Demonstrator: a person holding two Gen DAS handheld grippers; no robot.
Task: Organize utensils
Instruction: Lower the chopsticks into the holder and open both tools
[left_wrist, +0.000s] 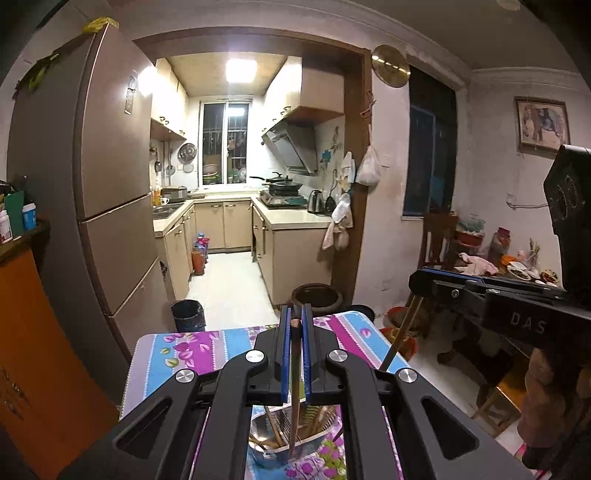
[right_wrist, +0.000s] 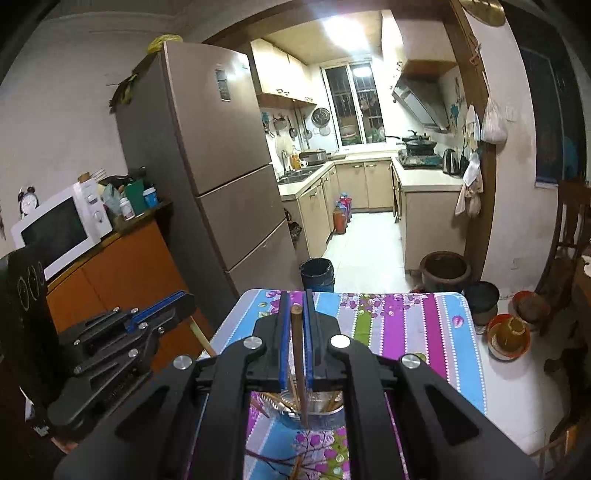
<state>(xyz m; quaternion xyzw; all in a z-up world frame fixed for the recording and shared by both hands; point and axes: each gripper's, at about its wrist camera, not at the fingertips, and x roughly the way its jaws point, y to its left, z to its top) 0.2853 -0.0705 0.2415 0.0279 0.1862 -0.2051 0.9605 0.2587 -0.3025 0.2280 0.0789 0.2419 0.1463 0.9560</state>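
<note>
Your left gripper (left_wrist: 295, 325) is clenched on a dark chopstick (left_wrist: 294, 387). Its blue-edged fingers (left_wrist: 283, 354) press it from both sides, and its long axis runs upright between them. The blunt top end sits just below the fingertips, and the thin tip points down, toward the metal bowl (left_wrist: 269, 452) under the fingers. You can see more chopsticks lying criss-cross in that bowl, but whether the held tip touches them cannot be told.

Your right gripper (right_wrist: 296, 306) likewise grasps a brown chopstick (right_wrist: 298, 354), pinched between its two blue-edged fingers (right_wrist: 283, 350). That stick also stands nearly upright. Its squared top end is just short of the fingertips and its lower end points down into a metal container (right_wrist: 325, 410) directly beneath the fingers, where several other sticks lean against the rim.

Both containers rest on the table's flowered, striped cloth (right_wrist: 406, 325), which stretches ahead of your fingers. In the right wrist view your left gripper appears off to the left of the right fingers, with a pale stick slanting down below it. In the left wrist view your right gripper sits to the right of the left fingers, with its stick angled down and to the left.
</note>
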